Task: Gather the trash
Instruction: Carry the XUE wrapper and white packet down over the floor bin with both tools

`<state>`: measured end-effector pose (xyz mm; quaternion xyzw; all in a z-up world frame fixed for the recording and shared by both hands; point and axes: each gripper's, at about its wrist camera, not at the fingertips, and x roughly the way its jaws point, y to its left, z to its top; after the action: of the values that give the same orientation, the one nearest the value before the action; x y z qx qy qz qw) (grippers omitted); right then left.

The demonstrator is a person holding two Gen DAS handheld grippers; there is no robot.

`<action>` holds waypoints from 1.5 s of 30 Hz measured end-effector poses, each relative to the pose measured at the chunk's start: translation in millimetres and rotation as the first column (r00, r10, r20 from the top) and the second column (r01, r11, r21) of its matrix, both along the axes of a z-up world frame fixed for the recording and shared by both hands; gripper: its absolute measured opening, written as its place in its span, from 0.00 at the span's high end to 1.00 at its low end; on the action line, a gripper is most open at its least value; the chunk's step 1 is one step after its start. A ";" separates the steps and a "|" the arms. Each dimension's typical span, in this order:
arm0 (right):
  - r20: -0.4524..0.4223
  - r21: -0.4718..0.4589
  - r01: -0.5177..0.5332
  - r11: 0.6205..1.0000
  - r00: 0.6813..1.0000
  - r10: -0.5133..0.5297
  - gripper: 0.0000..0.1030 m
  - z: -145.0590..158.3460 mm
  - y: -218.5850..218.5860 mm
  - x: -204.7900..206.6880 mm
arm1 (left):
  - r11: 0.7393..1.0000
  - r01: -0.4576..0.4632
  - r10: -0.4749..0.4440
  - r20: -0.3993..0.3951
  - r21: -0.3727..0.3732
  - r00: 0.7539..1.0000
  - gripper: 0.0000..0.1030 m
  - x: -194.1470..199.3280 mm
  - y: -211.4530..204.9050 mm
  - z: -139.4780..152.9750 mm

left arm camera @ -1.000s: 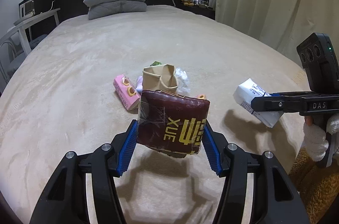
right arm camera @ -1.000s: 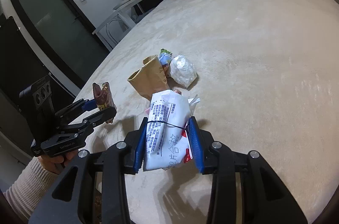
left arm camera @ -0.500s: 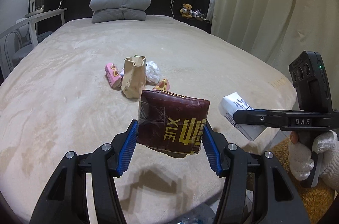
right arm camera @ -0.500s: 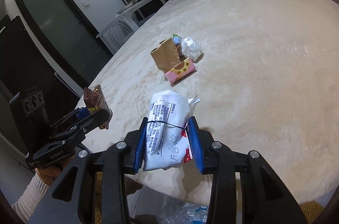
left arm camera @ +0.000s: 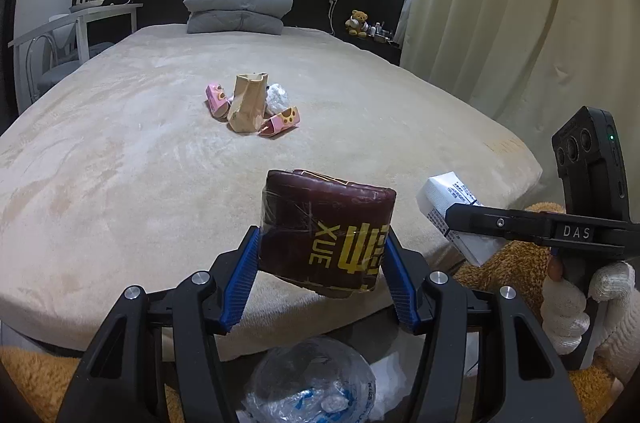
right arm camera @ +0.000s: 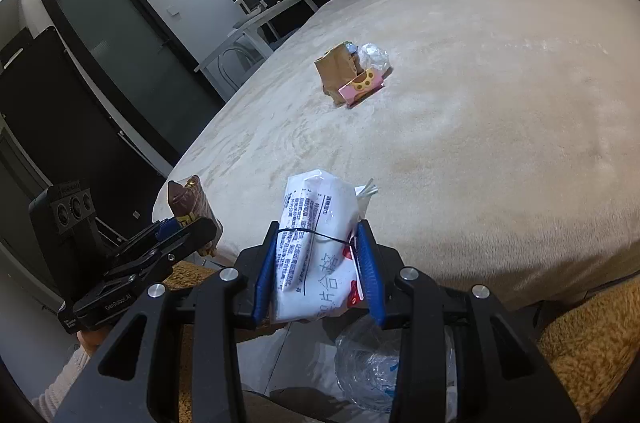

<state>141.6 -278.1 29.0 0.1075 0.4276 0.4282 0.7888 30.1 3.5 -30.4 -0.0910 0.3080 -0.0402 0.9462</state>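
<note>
Clamping brown packet (left arm camera: 326,239) and white pouch (right arm camera: 318,247), both tongs now farther back, past the bed (left arm camera: 120,163) edge.

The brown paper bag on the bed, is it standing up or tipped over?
Standing upright: the brown paper bag rests on its base on the bed, open top upward.

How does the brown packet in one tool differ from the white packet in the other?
The brown packet is dark with yellow lettering; the white packet is pale with small black print. The brown one sits crosswise, blocky; the white one stands lengthwise, pinched by a dark band. Both are clamped between blue pads.
</note>
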 end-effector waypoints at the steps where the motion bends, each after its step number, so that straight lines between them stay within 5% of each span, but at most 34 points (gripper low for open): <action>1: -0.001 0.003 0.000 1.000 1.000 0.000 0.63 -0.2 -2.3 -4.2 | 1.000 -0.002 0.002 -0.001 -0.005 1.000 0.45 -4.9 -1.9 -1.2; 10: -0.031 -0.024 -0.016 1.000 0.999 0.015 0.63 -10.7 -11.3 -25.8 | 0.999 -0.014 0.012 -0.048 -0.043 0.999 0.45 -30.4 -13.8 -18.4; 23: -0.175 -0.172 -0.075 0.982 0.984 0.044 0.63 -58.2 -0.2 -24.5 | 0.997 0.011 -0.029 -0.252 -0.073 0.967 0.45 -18.7 -27.7 -62.6; 36: -0.355 -0.266 -0.133 0.955 0.934 0.031 0.63 -106.8 15.6 -13.8 | 0.995 0.012 -0.054 -0.447 -0.098 0.893 0.45 2.4 -29.9 -107.6; 45: -0.462 -0.333 -0.171 0.927 0.887 -0.002 0.62 -141.2 23.4 -8.9 | 0.990 0.013 -0.093 -0.581 -0.139 0.808 0.45 15.1 -33.6 -141.5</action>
<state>132.6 -254.8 -112.1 0.0373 0.6762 0.3386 0.6532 45.1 -30.1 -171.9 -0.1509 0.5838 -0.0563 0.7957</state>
